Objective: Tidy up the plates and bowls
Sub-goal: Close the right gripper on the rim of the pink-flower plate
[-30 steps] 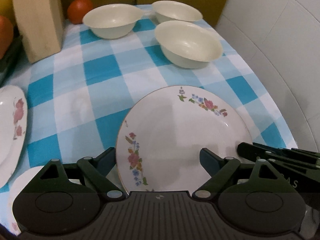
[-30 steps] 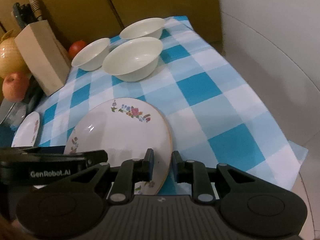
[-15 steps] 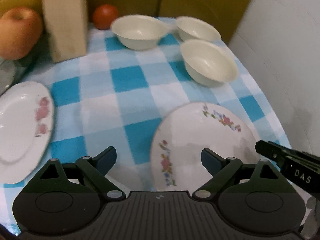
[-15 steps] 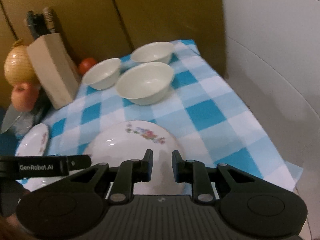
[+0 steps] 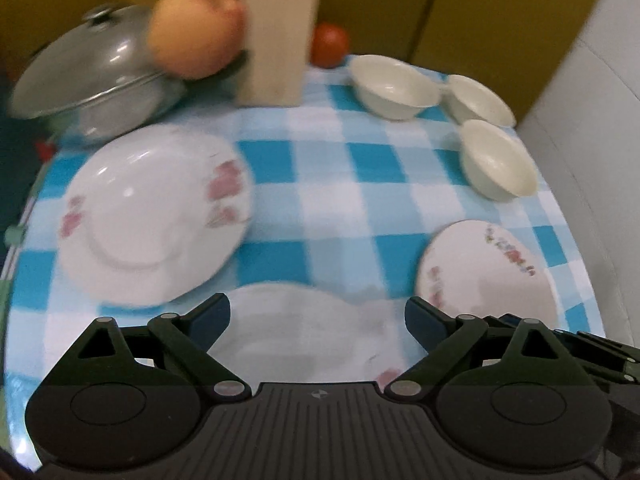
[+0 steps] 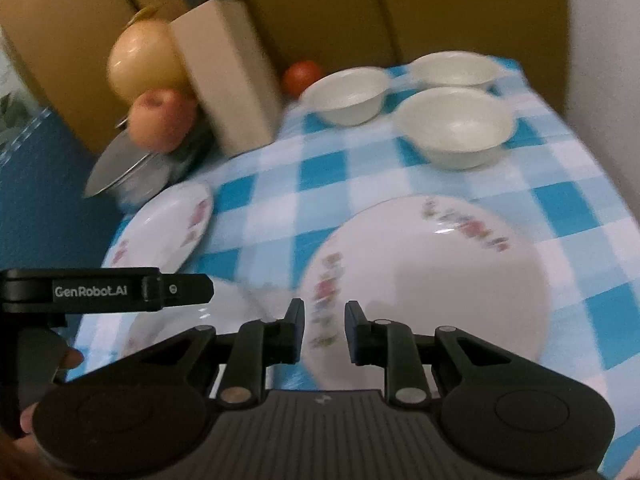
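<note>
The left gripper (image 5: 318, 314), its jaws just widened and holding nothing, hung above the near plate (image 5: 304, 332) on the checked surface (image 5: 340, 184) (right gripper (image 6: 325, 322) nearly closed, empty, over the flowered plate (image 6: 432, 280)).

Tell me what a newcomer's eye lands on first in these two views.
First the blue-and-white checked cloth, then the three cream bowls clustered at its far right corner. Next come the flowered plates: one large plate just beyond the right gripper, another at the left by the pot lid. The apple beside the wooden knife block adds warm colour at the back.
</note>
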Available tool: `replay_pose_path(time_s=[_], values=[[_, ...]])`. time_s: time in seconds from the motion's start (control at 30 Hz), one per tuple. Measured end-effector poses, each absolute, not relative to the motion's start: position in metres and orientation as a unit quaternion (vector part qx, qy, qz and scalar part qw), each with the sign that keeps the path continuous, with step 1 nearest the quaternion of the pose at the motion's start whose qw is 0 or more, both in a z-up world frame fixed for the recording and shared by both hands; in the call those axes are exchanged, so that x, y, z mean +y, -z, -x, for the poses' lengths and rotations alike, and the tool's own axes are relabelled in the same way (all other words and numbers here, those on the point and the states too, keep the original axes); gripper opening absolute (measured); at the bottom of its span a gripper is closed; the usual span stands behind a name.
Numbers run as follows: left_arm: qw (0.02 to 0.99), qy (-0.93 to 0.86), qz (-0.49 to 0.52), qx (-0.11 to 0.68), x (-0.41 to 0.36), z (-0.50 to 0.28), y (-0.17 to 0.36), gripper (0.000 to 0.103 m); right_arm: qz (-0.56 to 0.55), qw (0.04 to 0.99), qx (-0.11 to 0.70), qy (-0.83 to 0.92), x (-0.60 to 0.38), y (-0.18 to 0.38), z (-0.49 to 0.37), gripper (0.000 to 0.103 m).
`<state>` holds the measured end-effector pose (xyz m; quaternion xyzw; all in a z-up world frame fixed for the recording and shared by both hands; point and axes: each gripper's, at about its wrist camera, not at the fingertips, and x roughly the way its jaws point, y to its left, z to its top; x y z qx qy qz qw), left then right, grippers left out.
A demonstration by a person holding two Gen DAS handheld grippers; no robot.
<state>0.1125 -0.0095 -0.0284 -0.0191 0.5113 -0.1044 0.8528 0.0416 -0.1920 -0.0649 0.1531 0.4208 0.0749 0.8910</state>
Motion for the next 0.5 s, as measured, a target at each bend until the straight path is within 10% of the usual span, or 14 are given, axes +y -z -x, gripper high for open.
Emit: replay_pose_path(time_s=[0.5], values=[[0.834,0.043,0.056,0.547,0.067,-0.085,0.043,0.099,-0.141,0.860,0.471,-0.135,-0.160,0.085,-0.026,0.025]])
